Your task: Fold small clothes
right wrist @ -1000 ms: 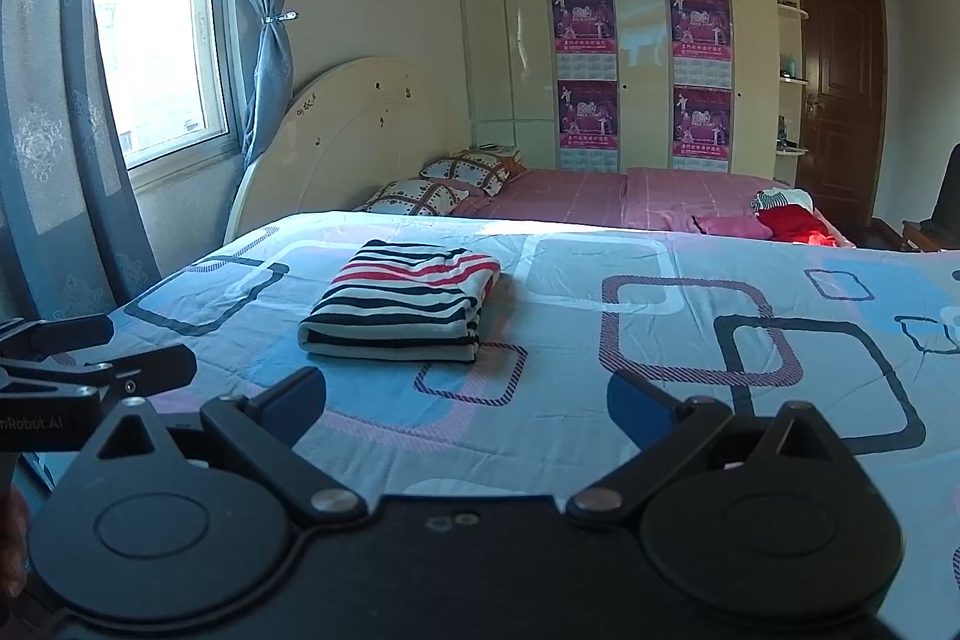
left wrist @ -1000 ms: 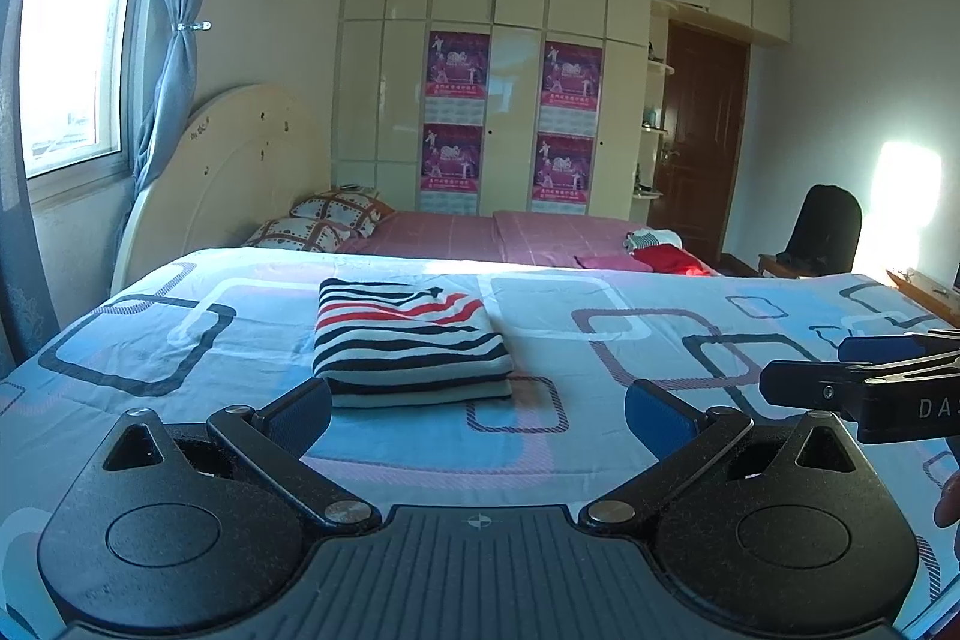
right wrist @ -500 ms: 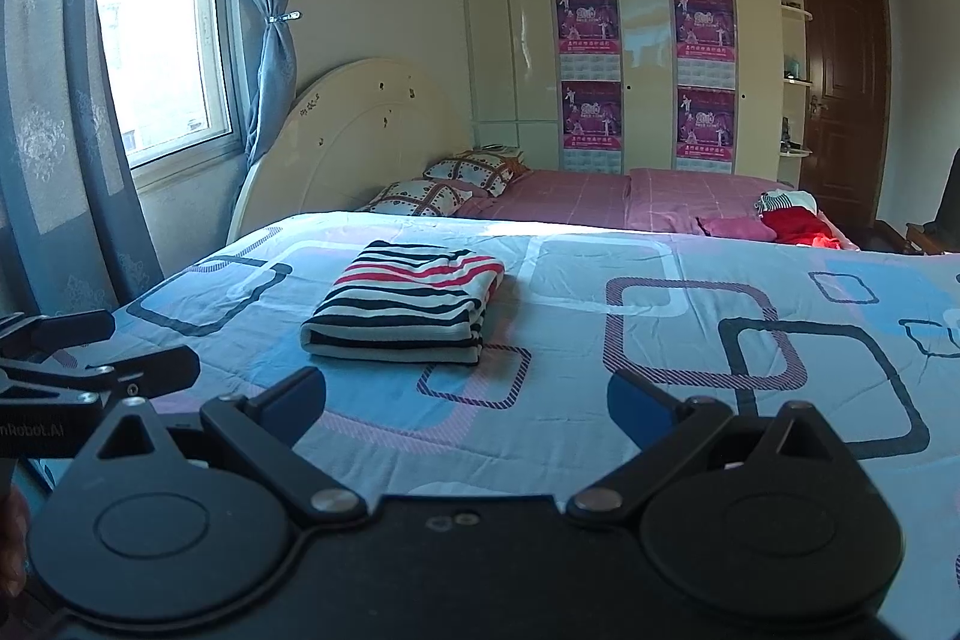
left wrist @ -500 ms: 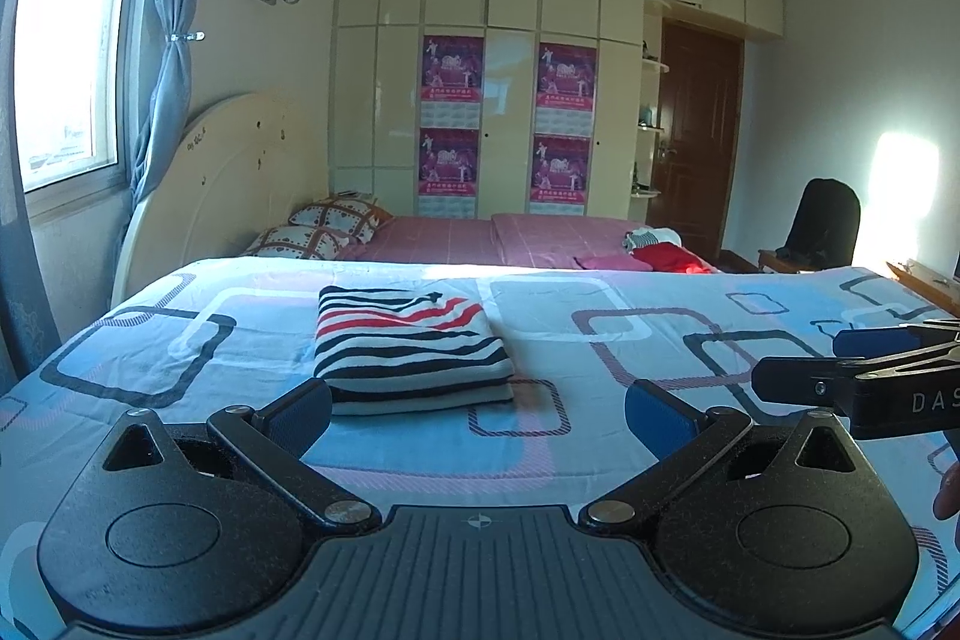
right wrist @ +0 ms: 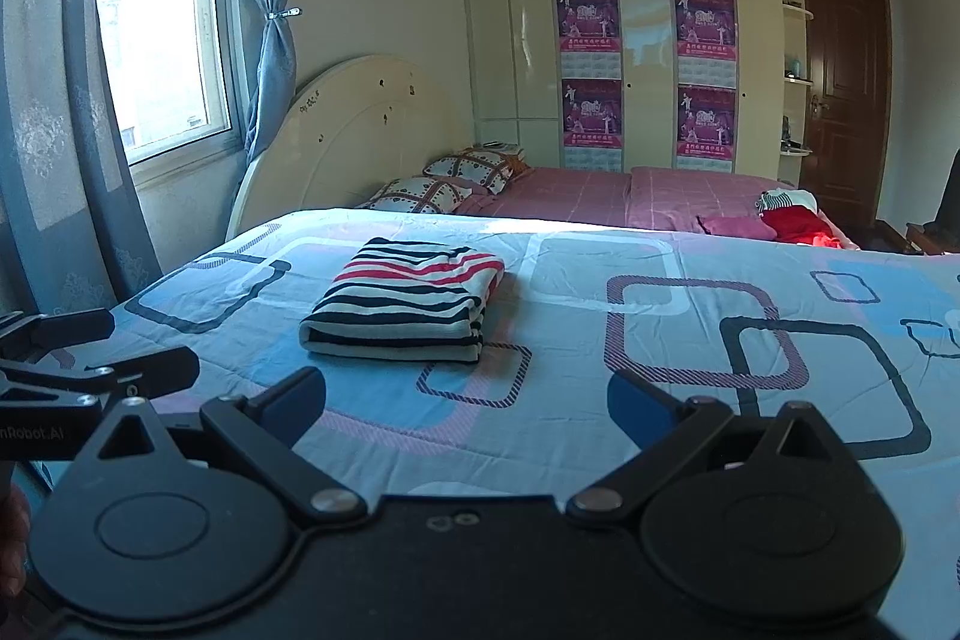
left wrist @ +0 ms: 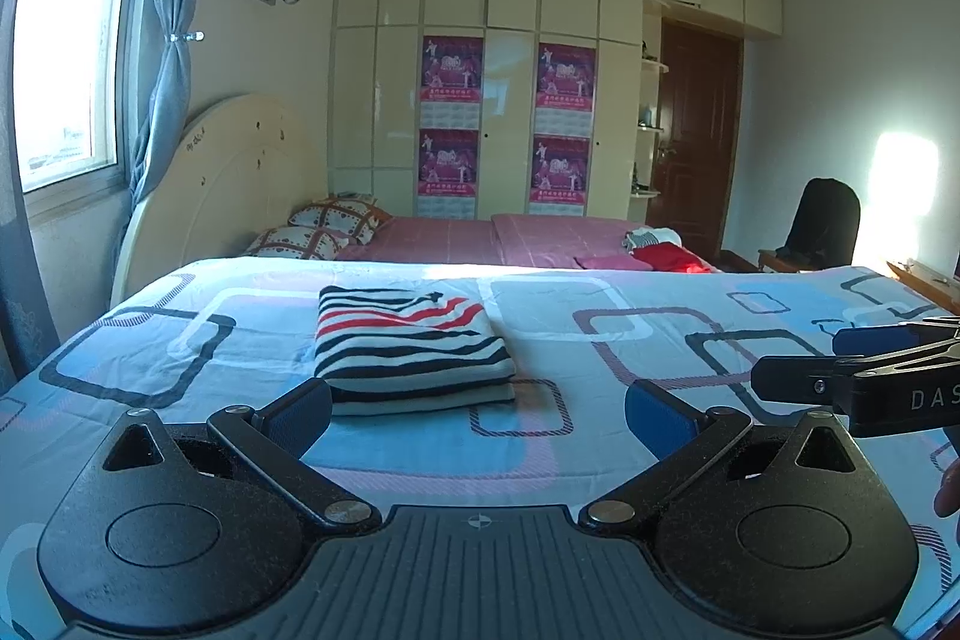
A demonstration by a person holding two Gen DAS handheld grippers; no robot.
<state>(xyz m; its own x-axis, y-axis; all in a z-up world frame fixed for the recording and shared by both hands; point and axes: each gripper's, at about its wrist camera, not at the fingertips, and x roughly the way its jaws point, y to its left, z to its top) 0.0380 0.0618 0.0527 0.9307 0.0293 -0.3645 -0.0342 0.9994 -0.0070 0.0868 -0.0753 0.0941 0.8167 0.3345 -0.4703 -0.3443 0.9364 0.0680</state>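
I've pulled both grippers back slightly; left gripper (left wrist: 477,409) and right gripper (right wrist: 465,397) gape empty. Striped garment (left wrist: 411,346) lies folded, seemingly squared, on the bedspread (left wrist: 630,340).

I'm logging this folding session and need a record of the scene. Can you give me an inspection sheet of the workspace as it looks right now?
Surface: bed cover with blue and pink squares, lying flat.
Job's things: one striped garment, folded into a neat rectangle, lying on the cover.
Clutter: red cloth and pink cloth on the pink sheet behind; two pillows by the headboard.
Tools: left tool open, empty, short of the garment; right tool open, empty.
Cables: nothing seen.
Surroundings: window with curtains, wardrobe with posters, brown door, chair.
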